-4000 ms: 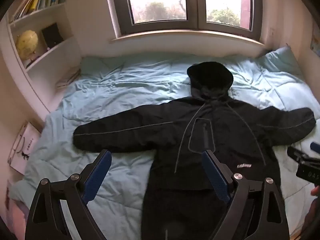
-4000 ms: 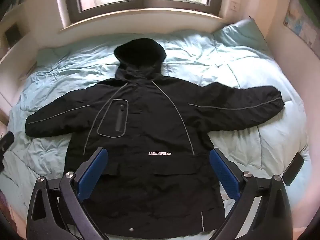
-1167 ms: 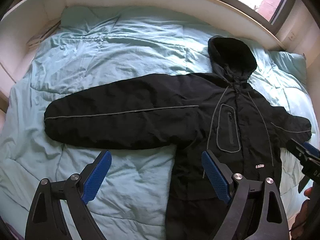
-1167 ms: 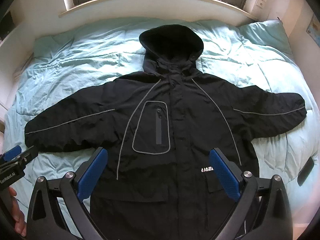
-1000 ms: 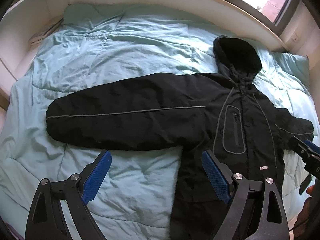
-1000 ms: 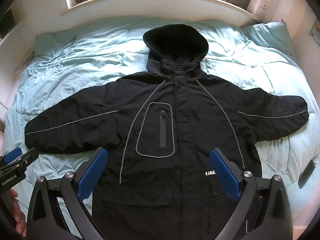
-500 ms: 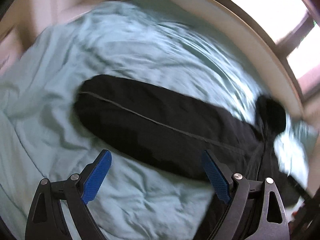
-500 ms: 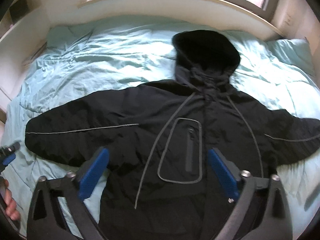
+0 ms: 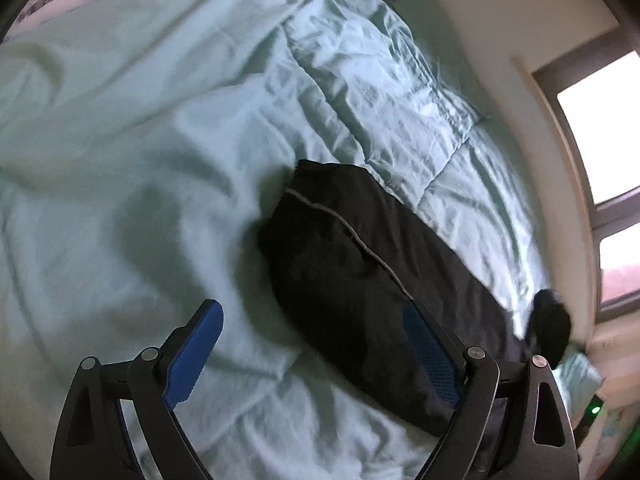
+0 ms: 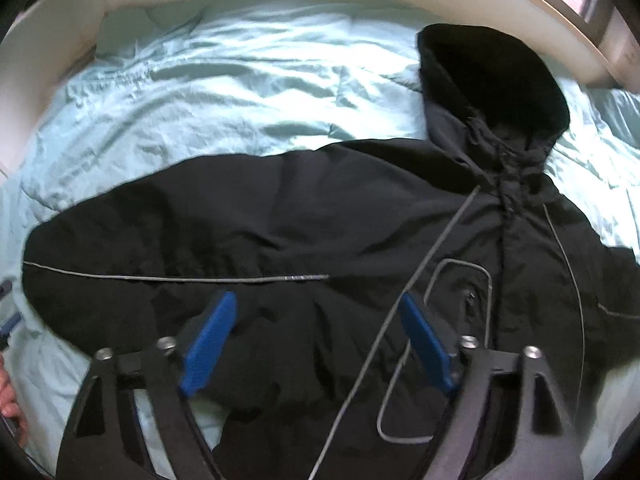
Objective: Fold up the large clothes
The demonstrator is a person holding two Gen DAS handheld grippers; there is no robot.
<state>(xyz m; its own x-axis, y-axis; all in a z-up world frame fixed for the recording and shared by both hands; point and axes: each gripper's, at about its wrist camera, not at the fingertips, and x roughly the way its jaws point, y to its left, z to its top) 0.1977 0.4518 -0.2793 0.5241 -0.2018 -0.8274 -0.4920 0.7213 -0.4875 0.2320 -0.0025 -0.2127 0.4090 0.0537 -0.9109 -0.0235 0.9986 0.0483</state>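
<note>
Big black hooded nylon jacket (image 10: 360,240), spread flat and front-up on a rumpled pale-teal quilt. Hood (image 10: 492,76) pointing to about 1 o'clock in the right wrist view, opening facing up, drawcords bunched at the neck. One long sleeve (image 10: 160,248) stretched out toward 9 o'clock, thin grey piping running down its length. Grey-outlined zip chest pocket (image 10: 460,308) down around 4 o'clock. Same sleeve (image 9: 360,276) in the left wrist view lying diagonal, cuff end near centre, rest trailing off to 4 o'clock. Fabric a bit wrinkled, nothing folded yet.
</note>
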